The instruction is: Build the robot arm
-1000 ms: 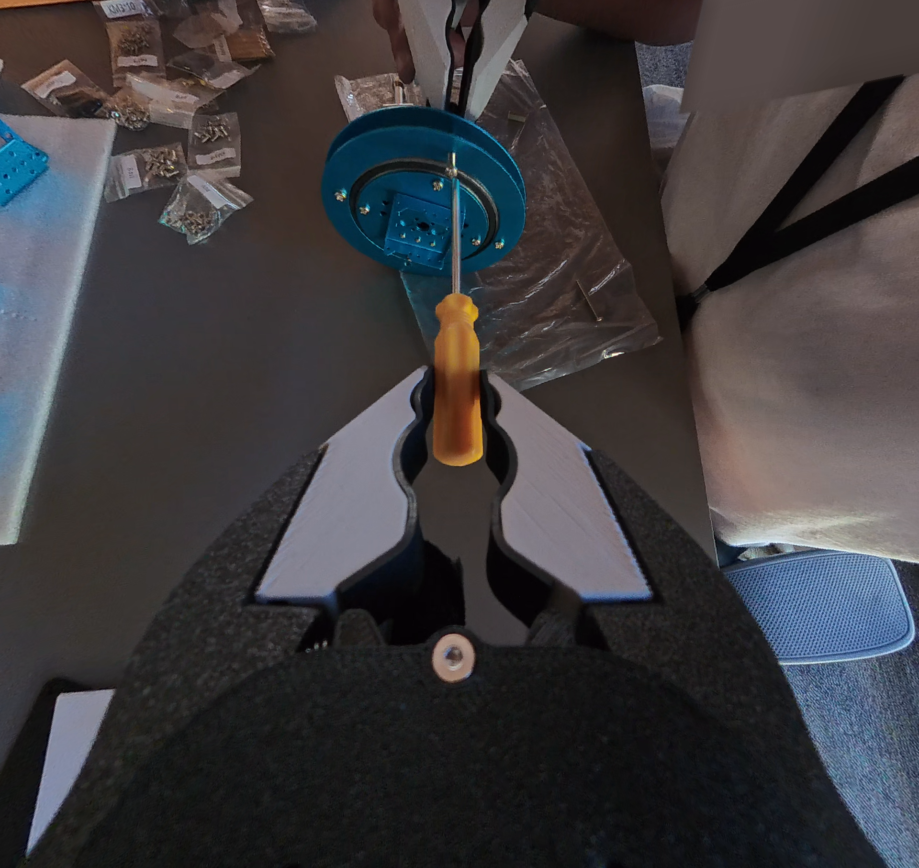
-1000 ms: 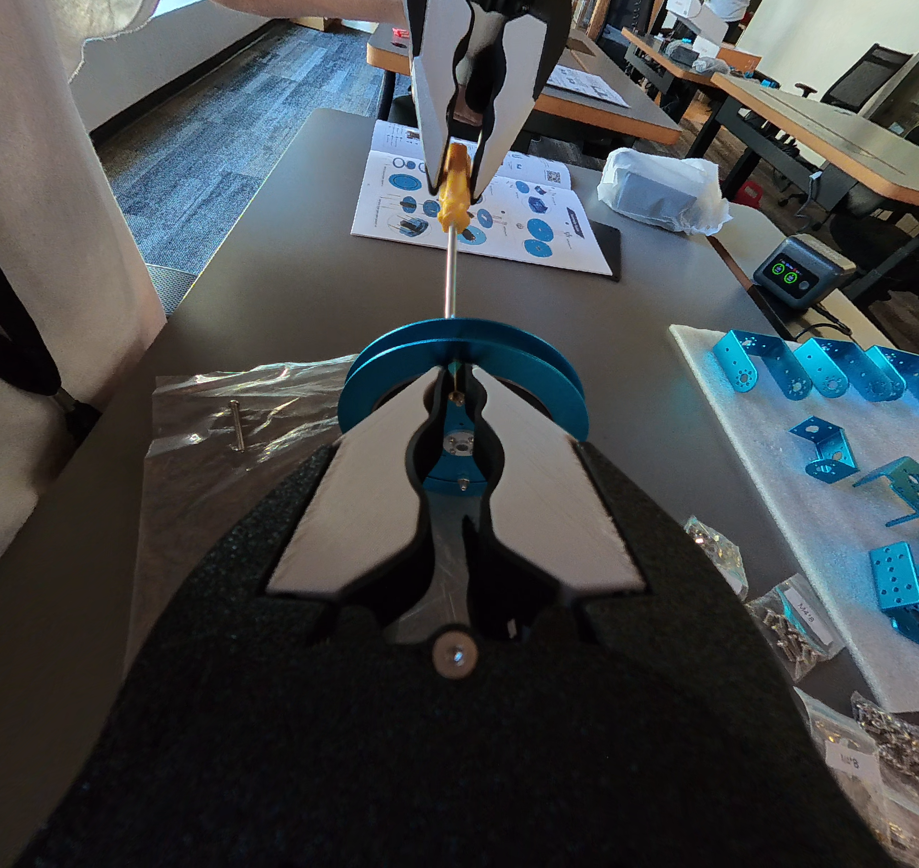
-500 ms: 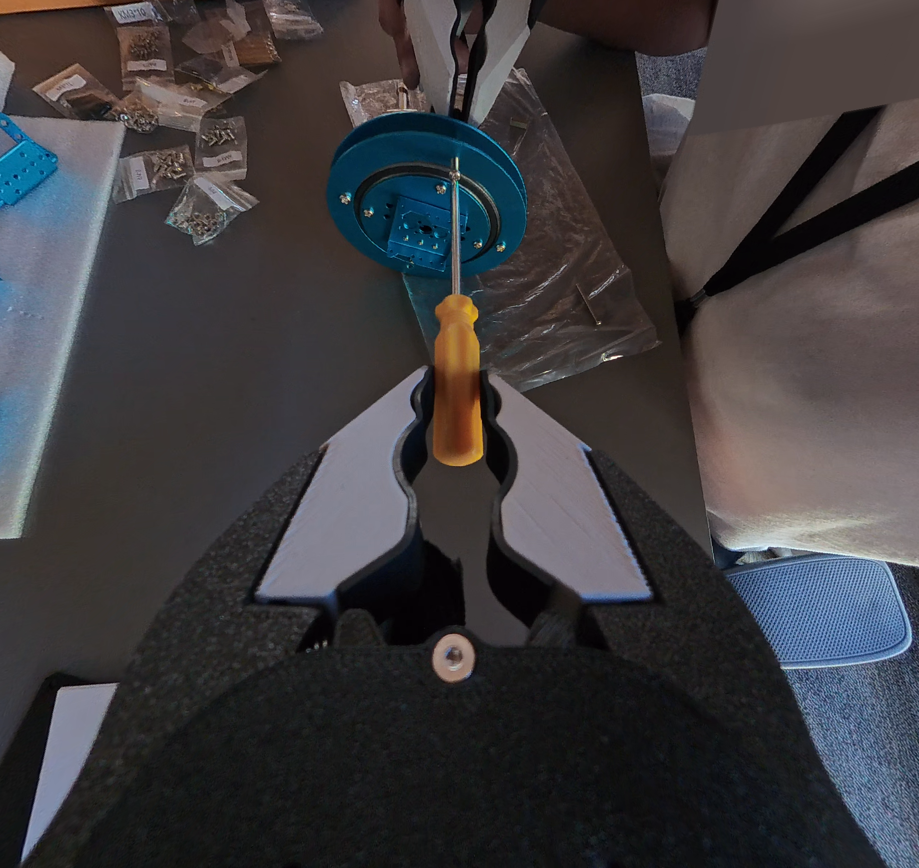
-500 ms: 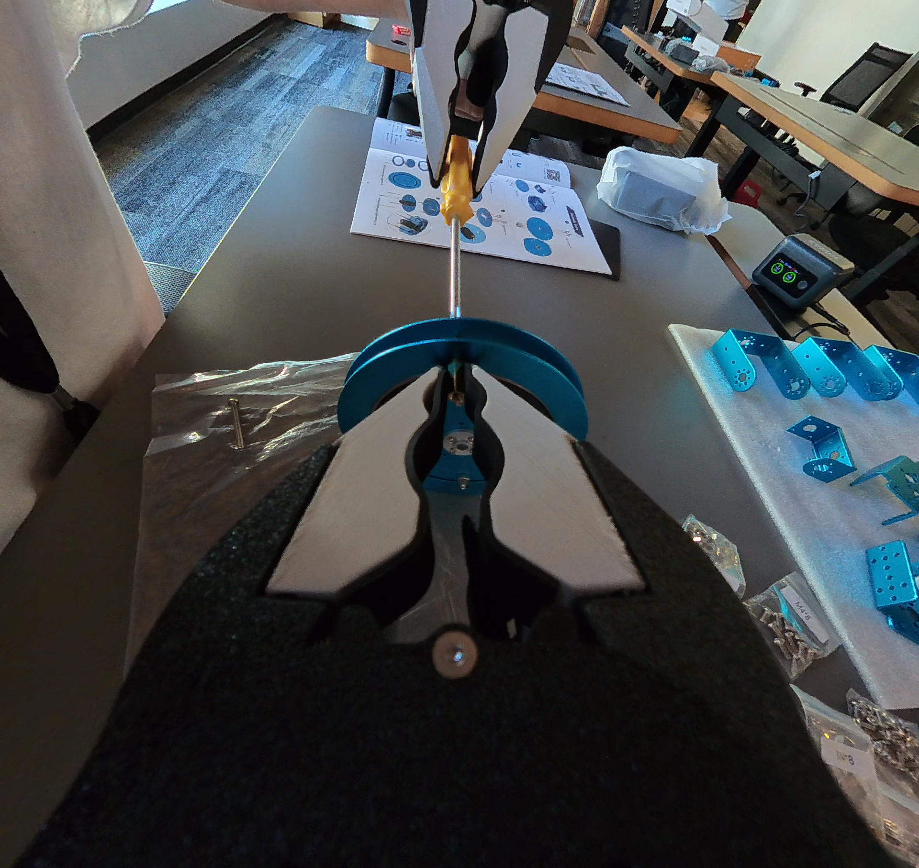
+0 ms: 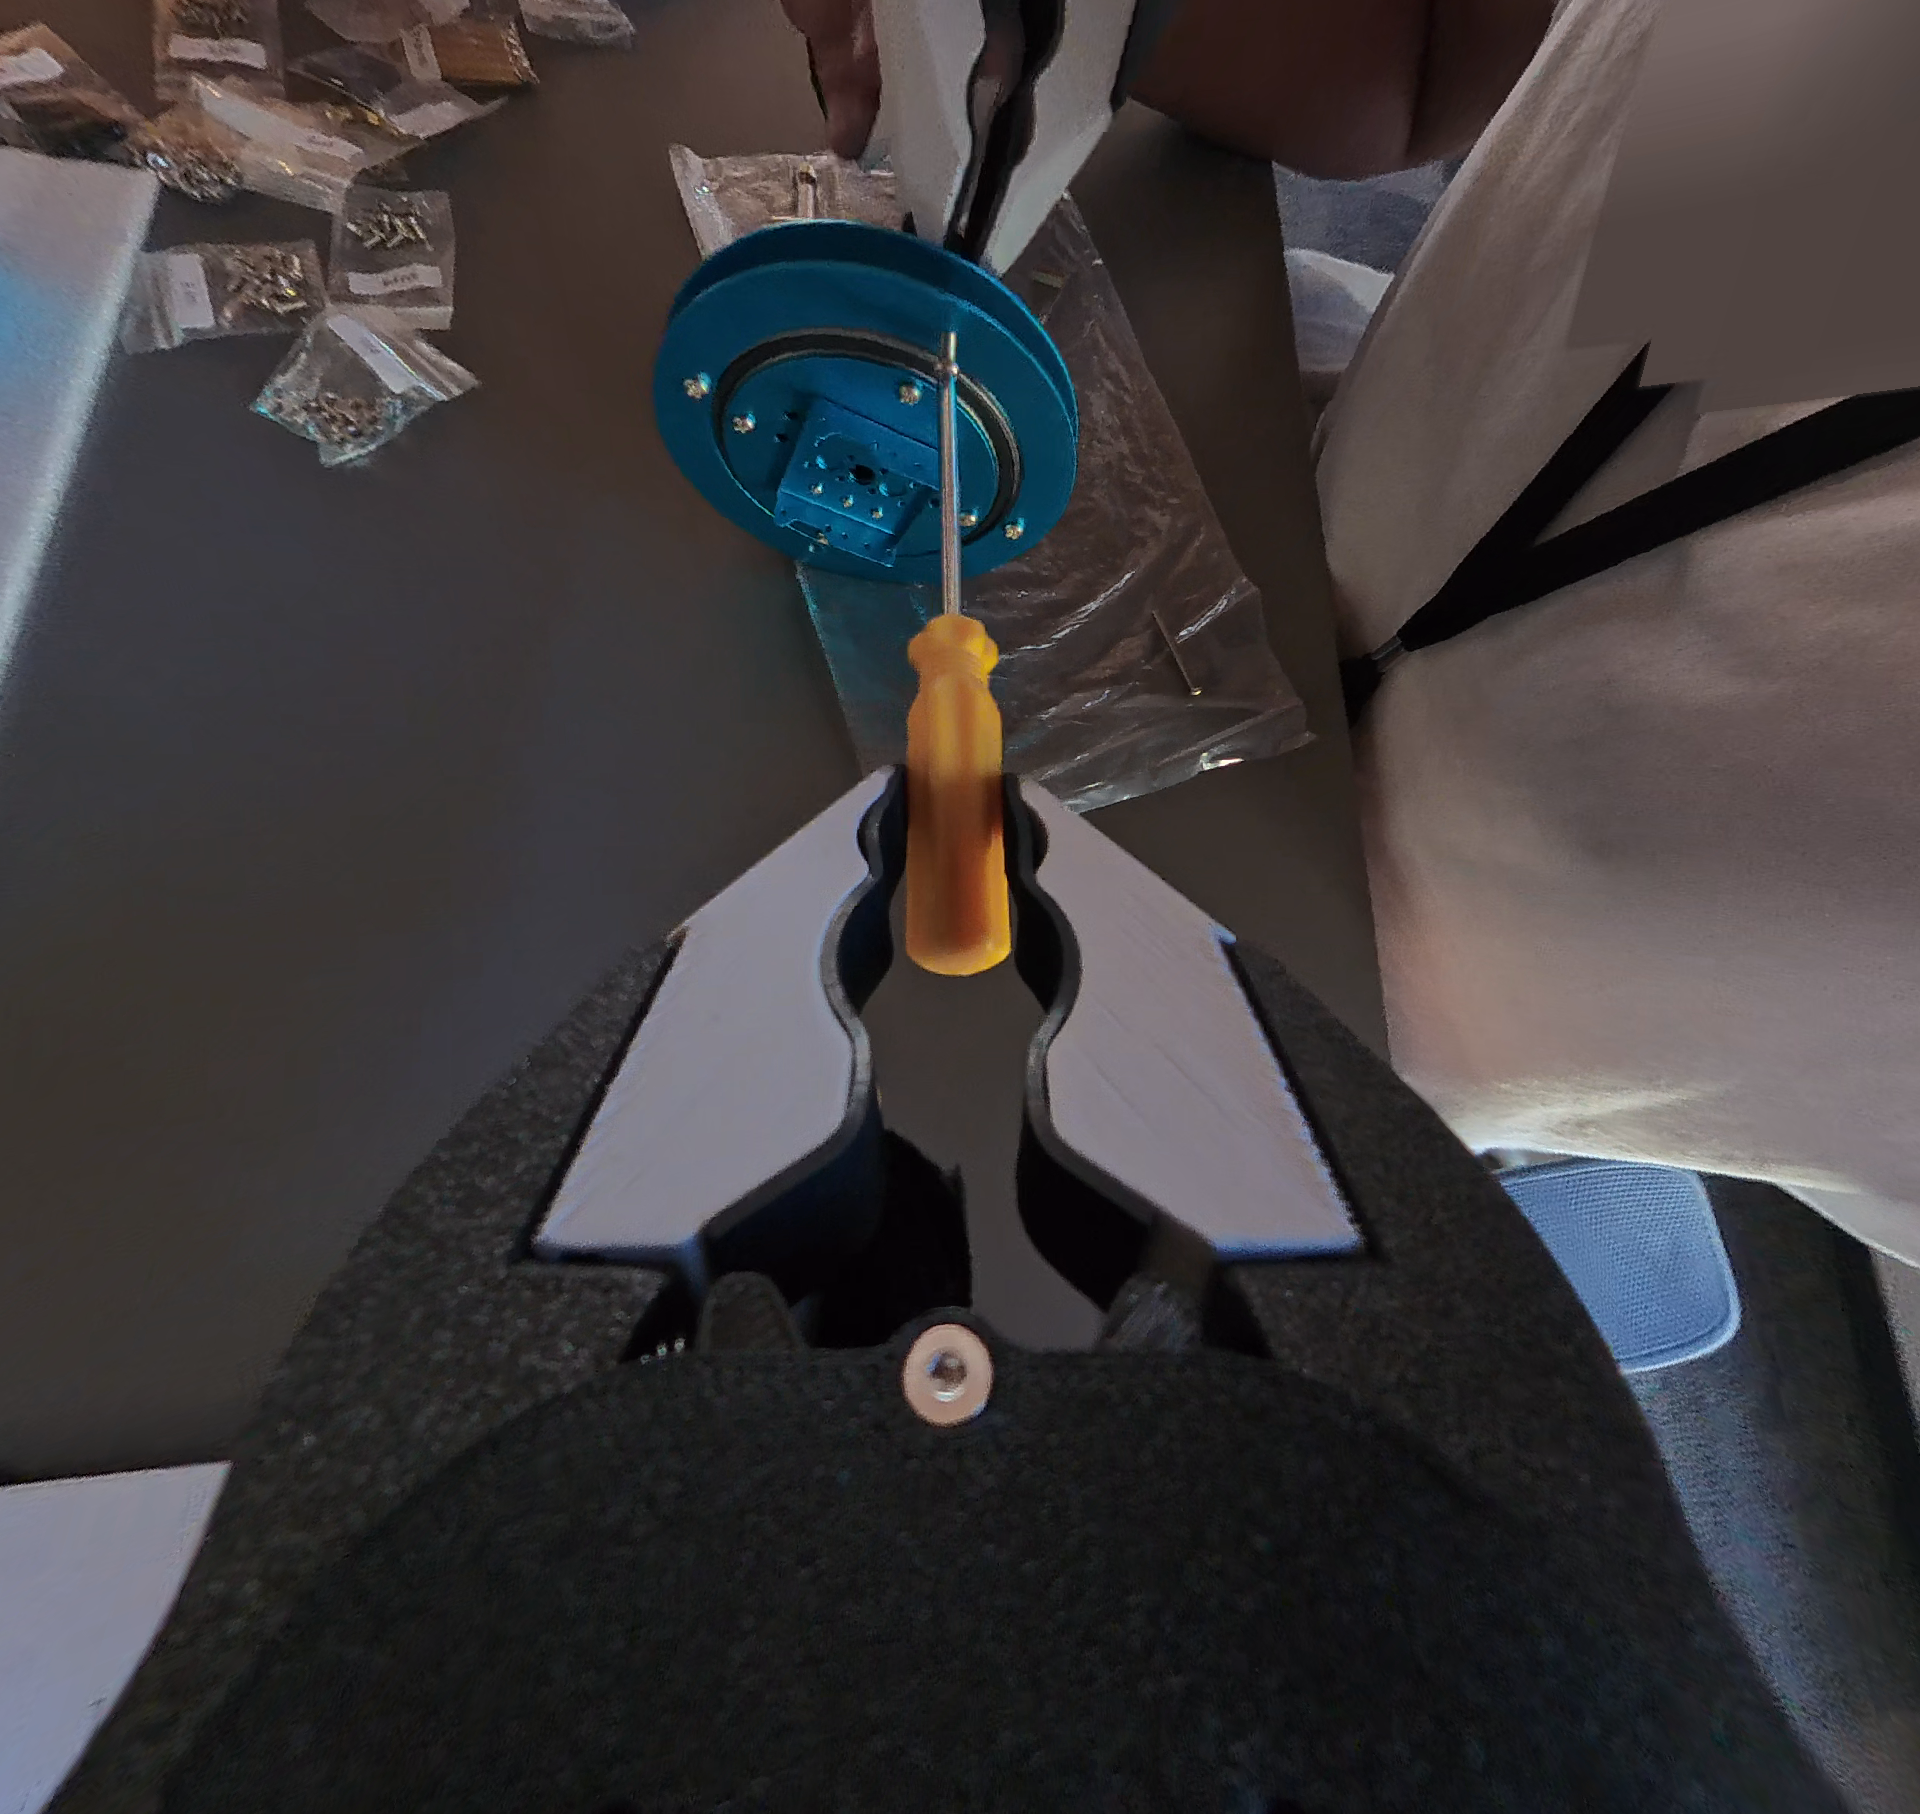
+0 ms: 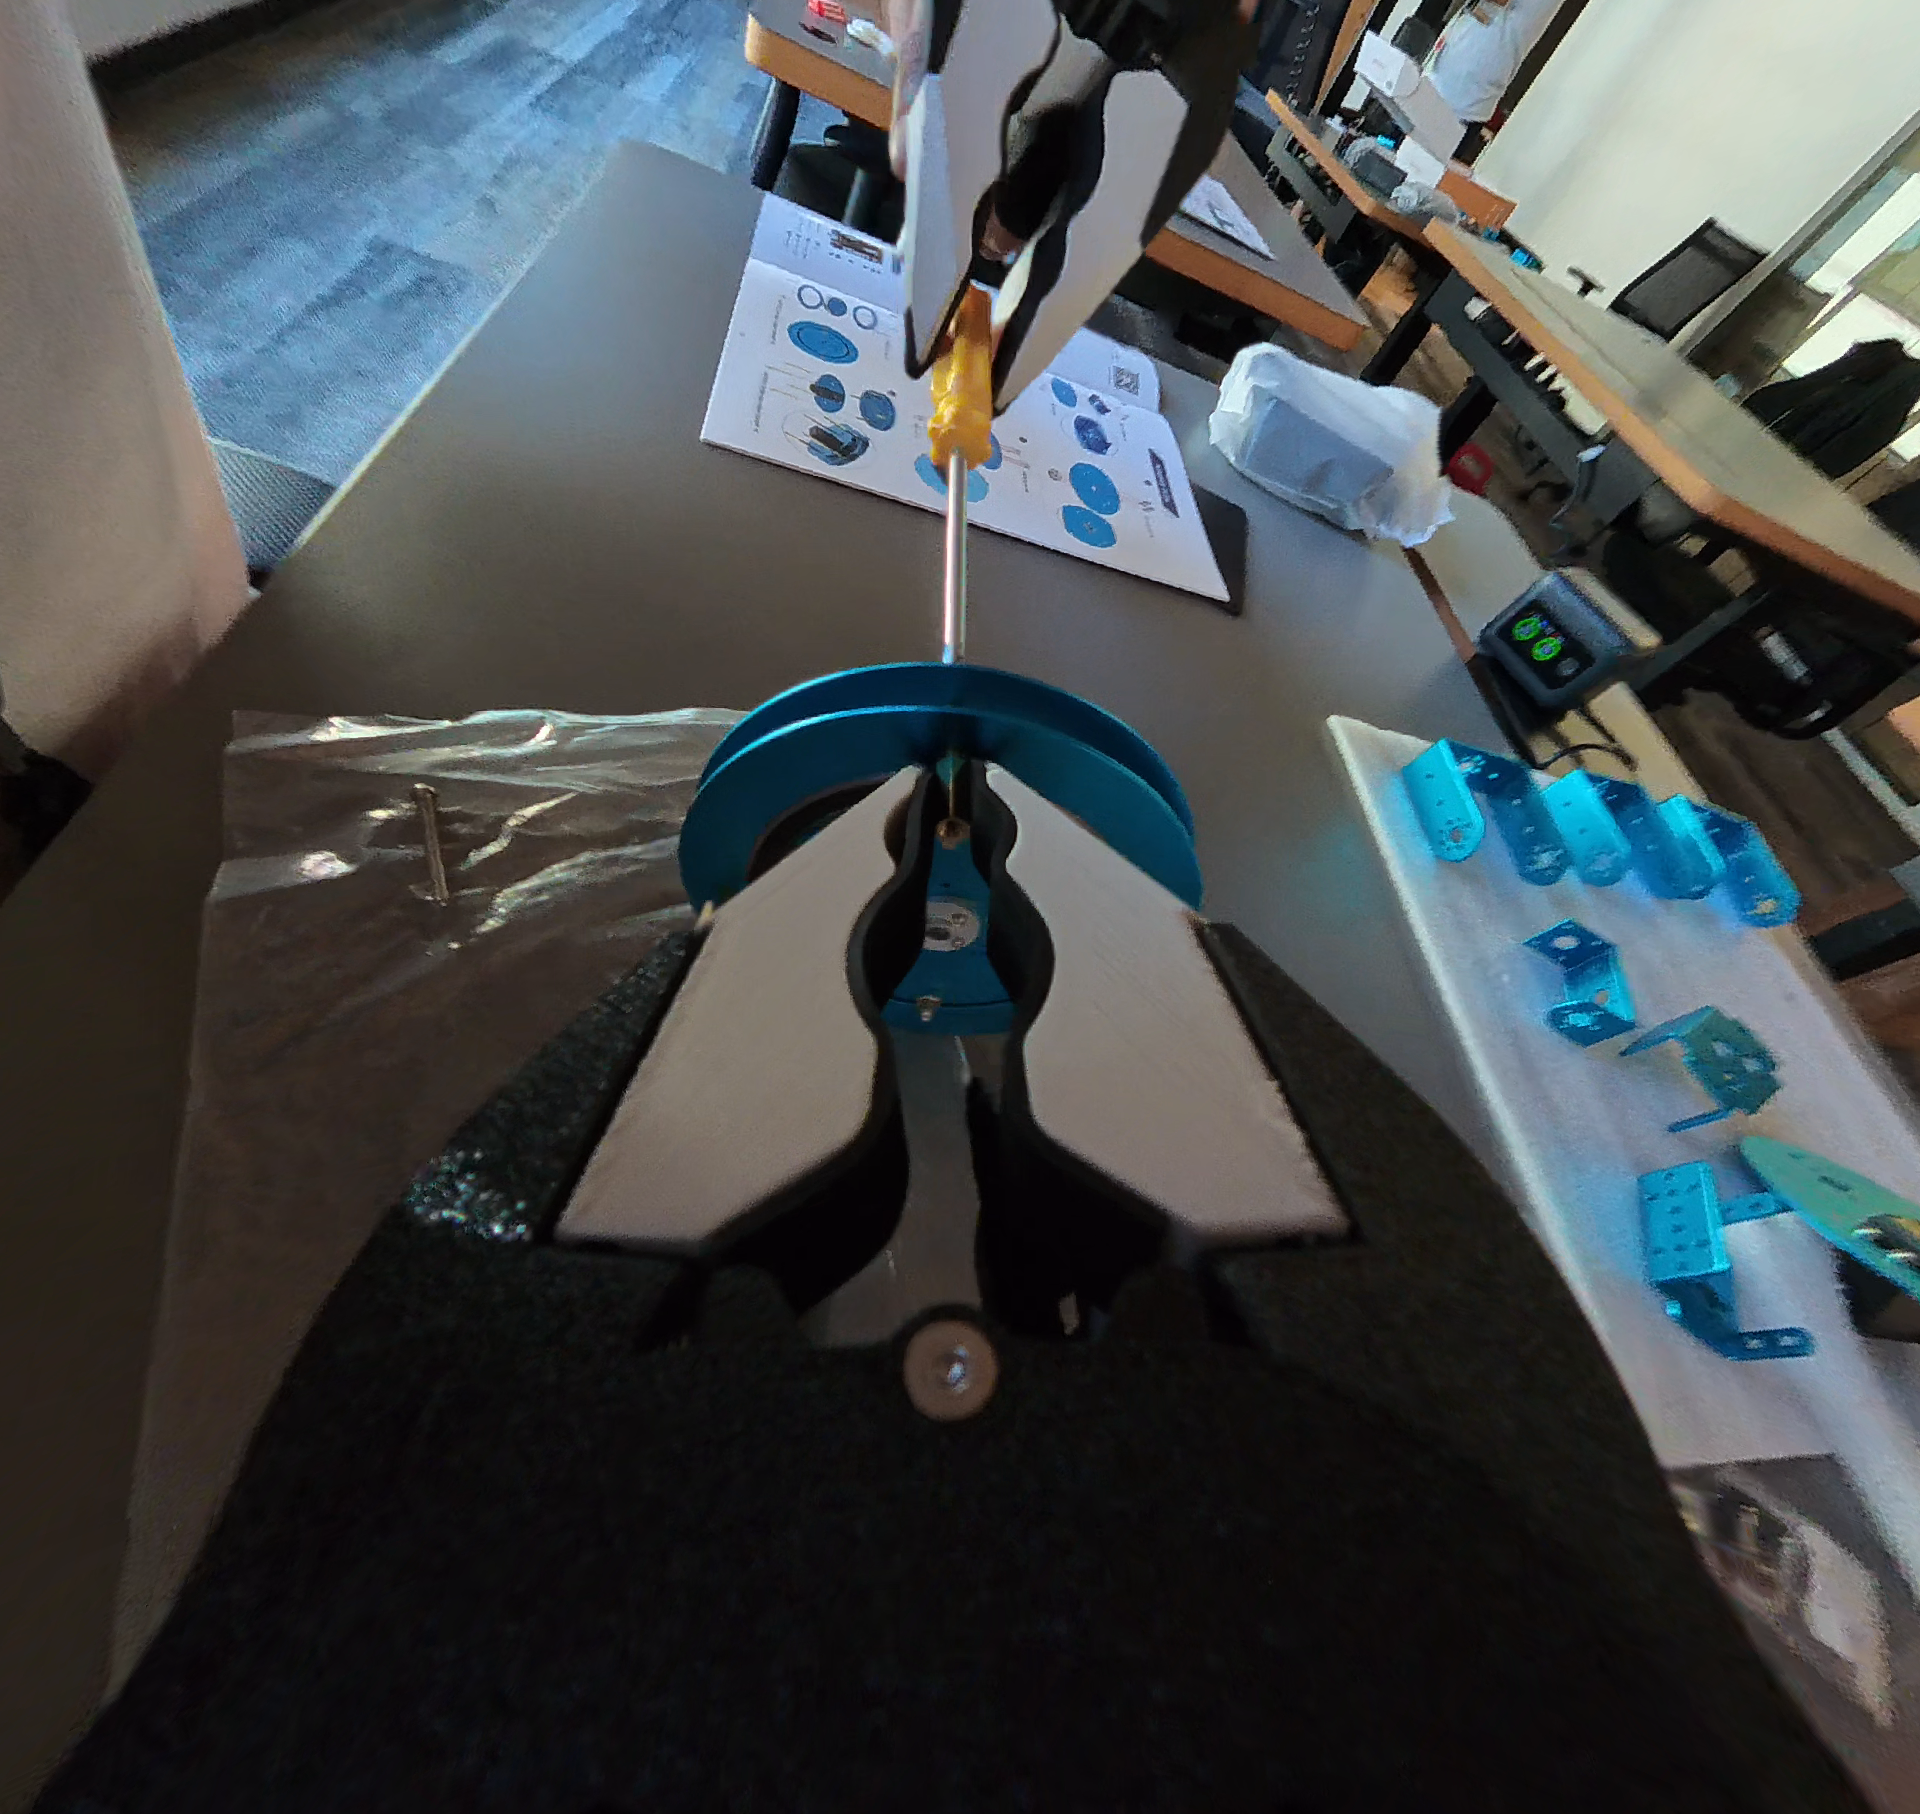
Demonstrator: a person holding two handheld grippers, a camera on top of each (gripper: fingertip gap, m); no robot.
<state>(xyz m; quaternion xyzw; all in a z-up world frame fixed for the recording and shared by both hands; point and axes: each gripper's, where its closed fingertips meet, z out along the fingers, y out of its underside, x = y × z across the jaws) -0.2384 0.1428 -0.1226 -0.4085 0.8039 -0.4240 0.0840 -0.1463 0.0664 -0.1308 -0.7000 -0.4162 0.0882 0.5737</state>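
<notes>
the left tongs point(image 5: 956, 798) are closed on the orange handle of a screwdriver point(image 5: 954, 808), whose thin metal shaft runs forward and meets the face of a blue disc assembly point(image 5: 868, 424) near its upper right edge, at the rim of the inner ring. the right tongs point(image 6: 951, 829) are clamped on that same blue disc assembly point(image 6: 940, 777) from the other side, pinching a blue bracket at its back and holding the double disc upright above the desk point(image 6: 582, 559). in the right wrist view the screwdriver point(image 6: 956, 434) comes down from the far tongs and its tip disappears behind the top rim of the disc. under the disc lies a clear plastic bag point(image 5: 1132, 621) with a small metal pin inside it. small bags of screws point(image 5: 343, 330) are scattered on the desk to the left in the left wrist view. in the right wrist view an open instruction booklet point(image 6: 1039, 476) lies farther along the desk, a wrapped grey parcel point(image 6: 1320, 434) sits beside it, and blue metal brackets point(image 6: 1600, 839) rest on a white foam sheet point(image 6: 1507, 1193) to the right. a person's light sleeve and dark strap fill the right side of the left wrist view.
</notes>
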